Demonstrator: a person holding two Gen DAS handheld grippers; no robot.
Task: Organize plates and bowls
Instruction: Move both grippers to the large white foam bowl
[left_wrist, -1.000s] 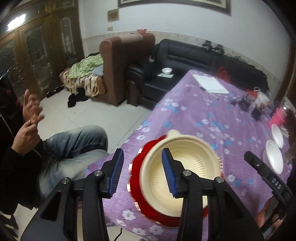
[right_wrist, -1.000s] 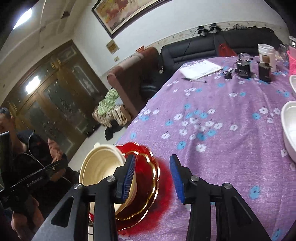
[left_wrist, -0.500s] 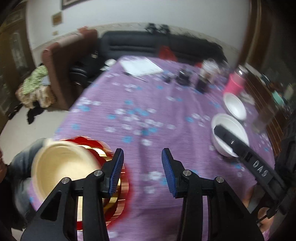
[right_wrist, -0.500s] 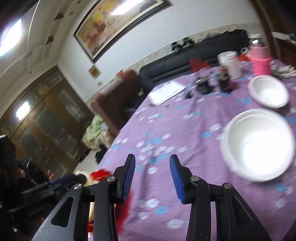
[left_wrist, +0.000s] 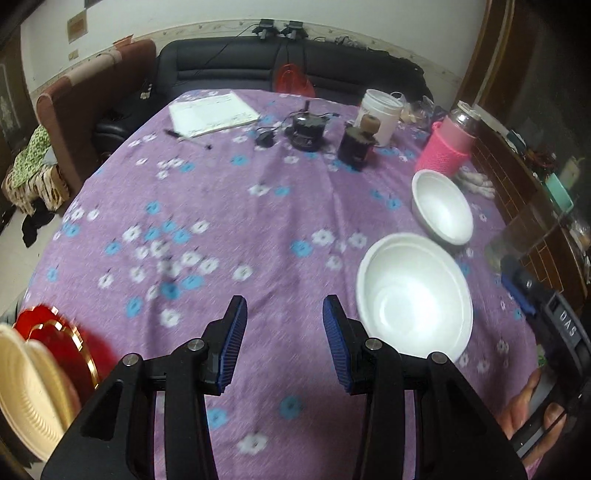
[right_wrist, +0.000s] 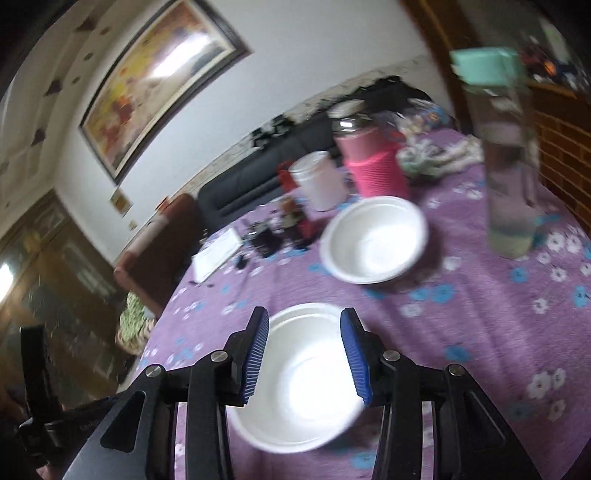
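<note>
- White big bowl sits under the right tool, whose jaws have just been opening, nothing gripped.
- Smaller white bowl at its 1 o'clock, unstacked.
- Cream bowl already on red plate, bench at 8 o'clock.
- Left tool apart, empty.

We counted two white bowls: a larger one and a smaller one. At the tabletop's near left edge we saw one cream bowl and one red plate with gold trim. Farther back we counted one pink-sleeved jar, one white tub, one stack of papers and one clear bottle with a teal cap.
</note>
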